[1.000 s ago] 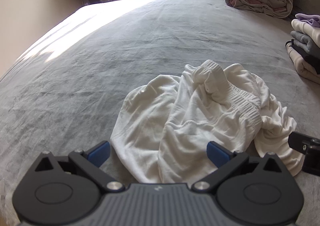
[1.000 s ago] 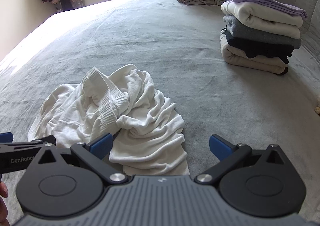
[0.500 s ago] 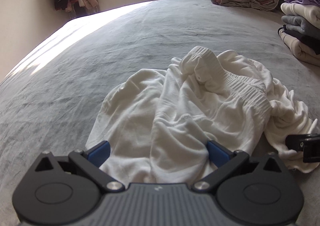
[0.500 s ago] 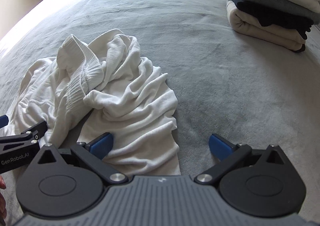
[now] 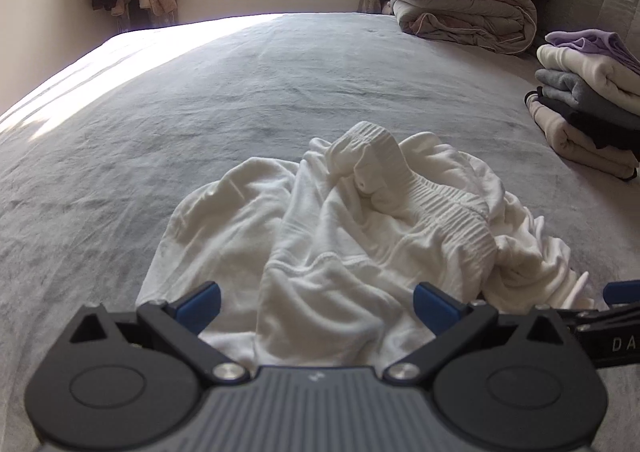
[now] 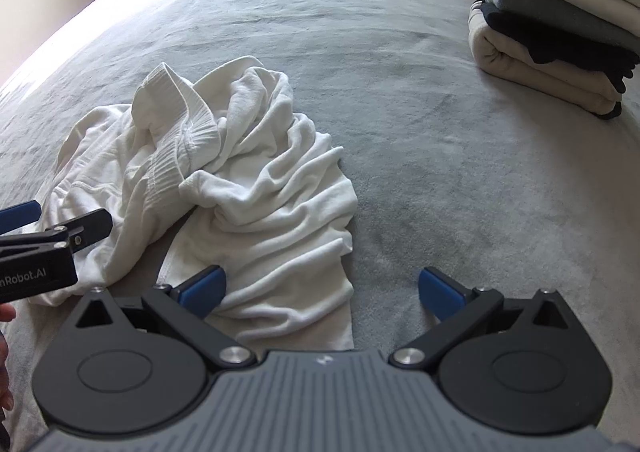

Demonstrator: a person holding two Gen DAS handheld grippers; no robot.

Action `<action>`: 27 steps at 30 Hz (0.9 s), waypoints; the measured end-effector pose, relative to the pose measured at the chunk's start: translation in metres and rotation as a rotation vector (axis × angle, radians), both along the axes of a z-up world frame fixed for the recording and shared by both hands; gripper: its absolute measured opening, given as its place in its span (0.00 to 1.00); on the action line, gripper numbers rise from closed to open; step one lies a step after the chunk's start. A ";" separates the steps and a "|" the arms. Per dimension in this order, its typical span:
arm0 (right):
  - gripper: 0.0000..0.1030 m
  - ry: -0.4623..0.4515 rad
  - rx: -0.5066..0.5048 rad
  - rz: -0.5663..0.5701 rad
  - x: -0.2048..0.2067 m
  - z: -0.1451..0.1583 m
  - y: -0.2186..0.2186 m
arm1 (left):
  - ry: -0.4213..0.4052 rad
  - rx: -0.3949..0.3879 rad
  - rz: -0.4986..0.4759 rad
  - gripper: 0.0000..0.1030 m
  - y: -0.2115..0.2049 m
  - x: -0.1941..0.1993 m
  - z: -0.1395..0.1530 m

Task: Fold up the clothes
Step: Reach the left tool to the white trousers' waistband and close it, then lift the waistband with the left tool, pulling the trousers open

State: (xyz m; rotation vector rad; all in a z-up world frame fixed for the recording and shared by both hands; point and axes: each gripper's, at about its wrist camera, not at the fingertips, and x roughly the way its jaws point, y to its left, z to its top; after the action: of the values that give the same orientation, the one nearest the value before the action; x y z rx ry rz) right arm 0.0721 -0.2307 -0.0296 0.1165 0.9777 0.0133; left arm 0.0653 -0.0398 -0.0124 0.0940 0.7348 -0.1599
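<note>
White cotton lies in a crumpled heap on the grey bedspread (image 5: 200, 100): the white garment (image 5: 340, 232), with a ribbed elastic band (image 5: 436, 200) twisted up through its middle, sits near the front edge of the bed, bunched and unsorted, with no fold made in it yet. Off to the right, well apart from it, a stack of folded clothes (image 6: 552, 24) stands several layers high, so part of the task looks done, while this piece has yet to be spread flat, squared up and folded. The left gripper (image 5: 316, 306) is spread wide, its blue pads on either side of the near hem of the garment; cloth lies between the jaws, but they are not closed on it, and whether the pads touch the fabric I cannot tell. The right gripper (image 6: 320, 290) is equally wide open, its left pad (image 6: 202, 288) over the near right corner of the cloth and its right pad (image 6: 440, 292) over bare bedspread; it holds nothing. By my reading, both tools are placed for a first grasp along the near edge, so the folding of this garment is barely begun.
</note>
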 end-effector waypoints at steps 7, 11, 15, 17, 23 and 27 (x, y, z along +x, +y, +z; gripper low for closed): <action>1.00 -0.047 0.036 -0.032 -0.010 0.010 -0.017 | -0.115 -0.047 -0.102 0.89 -0.010 -0.011 0.013; 1.00 -0.050 0.050 -0.057 -0.014 0.009 -0.026 | -0.106 -0.095 -0.165 0.76 -0.016 -0.013 0.012; 1.00 -0.047 0.056 -0.068 -0.015 0.008 -0.028 | -0.096 -0.108 -0.217 0.58 -0.027 -0.014 0.004; 1.00 -0.050 0.053 -0.064 -0.015 0.009 -0.026 | -0.082 -0.111 -0.234 0.50 -0.033 -0.014 -0.001; 1.00 -0.063 0.045 -0.051 -0.015 0.012 -0.019 | -0.067 -0.097 -0.259 0.08 -0.041 -0.014 -0.012; 1.00 -0.076 0.030 -0.039 -0.015 0.015 -0.014 | -0.078 -0.136 -0.216 0.04 -0.030 -0.016 0.000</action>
State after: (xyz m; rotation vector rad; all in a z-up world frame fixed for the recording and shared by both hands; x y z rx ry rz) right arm 0.0574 -0.2444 -0.0147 0.1619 0.8990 -0.0032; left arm 0.0492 -0.0694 -0.0126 0.0492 0.6330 -0.4095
